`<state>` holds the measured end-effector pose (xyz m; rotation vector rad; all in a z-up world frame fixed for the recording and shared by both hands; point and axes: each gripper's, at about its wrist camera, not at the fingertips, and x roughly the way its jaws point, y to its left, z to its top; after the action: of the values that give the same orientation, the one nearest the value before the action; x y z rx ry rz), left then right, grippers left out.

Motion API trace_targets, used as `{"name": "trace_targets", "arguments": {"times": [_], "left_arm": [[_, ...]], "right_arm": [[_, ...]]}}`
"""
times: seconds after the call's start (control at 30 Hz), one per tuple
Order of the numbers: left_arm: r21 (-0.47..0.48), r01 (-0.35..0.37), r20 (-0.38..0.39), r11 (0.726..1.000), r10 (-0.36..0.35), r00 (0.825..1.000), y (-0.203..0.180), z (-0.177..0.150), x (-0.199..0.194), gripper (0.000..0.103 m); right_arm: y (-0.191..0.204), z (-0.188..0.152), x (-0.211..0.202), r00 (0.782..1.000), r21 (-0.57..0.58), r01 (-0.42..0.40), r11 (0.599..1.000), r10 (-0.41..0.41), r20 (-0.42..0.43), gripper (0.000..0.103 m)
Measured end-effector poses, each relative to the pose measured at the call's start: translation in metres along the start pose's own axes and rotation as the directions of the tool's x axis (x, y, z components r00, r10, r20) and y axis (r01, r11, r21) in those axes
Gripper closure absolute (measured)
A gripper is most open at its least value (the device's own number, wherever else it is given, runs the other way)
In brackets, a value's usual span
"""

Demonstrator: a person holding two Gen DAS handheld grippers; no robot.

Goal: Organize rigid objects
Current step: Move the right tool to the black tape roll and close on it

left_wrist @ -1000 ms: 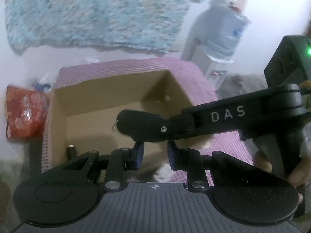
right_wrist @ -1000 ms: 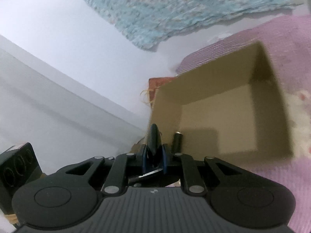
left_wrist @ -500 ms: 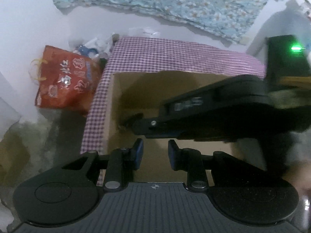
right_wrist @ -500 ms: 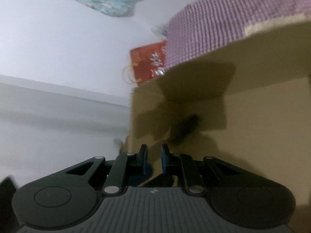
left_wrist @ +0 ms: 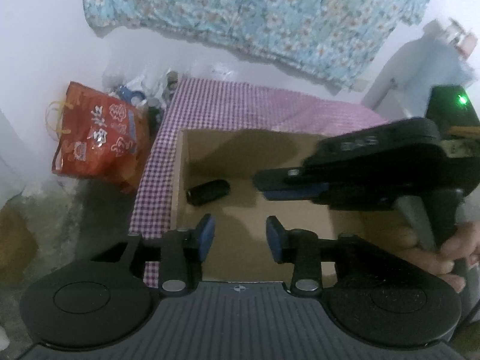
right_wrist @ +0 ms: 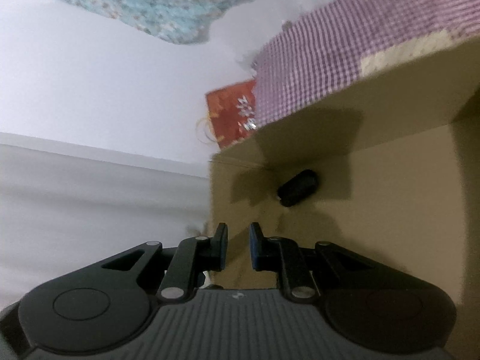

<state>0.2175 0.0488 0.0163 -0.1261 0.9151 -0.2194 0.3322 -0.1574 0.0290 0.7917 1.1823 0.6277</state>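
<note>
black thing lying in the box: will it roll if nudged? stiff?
The black object looks rounded and lies on its side on the box floor, so it would probably roll. It holds its shape, so it is likely stiff. Weight can't be judged.

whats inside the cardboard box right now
One dark, rounded object lies on the box floor near the left wall. The right gripper reaches over the box and hides the floor beneath it, so that part cannot be checked.

Brown cardboard box (left_wrist: 180, 180) on purple-and-white checked cloth (left_wrist: 228, 105); black cylindrical object (left_wrist: 208, 191) inside. Red gift bag (left_wrist: 96, 138) with white print. Light-blue floral fabric (left_wrist: 255, 9) against white wall (left_wrist: 39, 30).
</note>
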Motion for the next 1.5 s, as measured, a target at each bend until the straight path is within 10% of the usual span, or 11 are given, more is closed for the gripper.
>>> {"name": "trace_targets", "arguments": {"times": [0.6, 0.97, 1.5], "left_arm": [[0.182, 0.109, 0.145, 0.977, -0.136, 0.980, -0.032, -0.096, -0.095, 0.032], [0.295, 0.215, -0.091, 0.931, -0.197, 0.976, -0.079, -0.174, -0.010, 0.032], [0.305, 0.225, -0.206, 0.925, -0.166, 0.964, -0.098, -0.192, 0.049, 0.045]], "right_arm": [[-0.011, -0.180, -0.200, 0.953, -0.120, -0.079, 0.990, 0.110, 0.283, 0.084], [-0.093, -0.230, -0.149, 0.945, 0.059, 0.194, 0.979, -0.202, 0.256, 0.083], [-0.099, -0.197, -0.069, 0.915, -0.166, 0.396, 0.903, -0.373, 0.154, 0.083]]}}
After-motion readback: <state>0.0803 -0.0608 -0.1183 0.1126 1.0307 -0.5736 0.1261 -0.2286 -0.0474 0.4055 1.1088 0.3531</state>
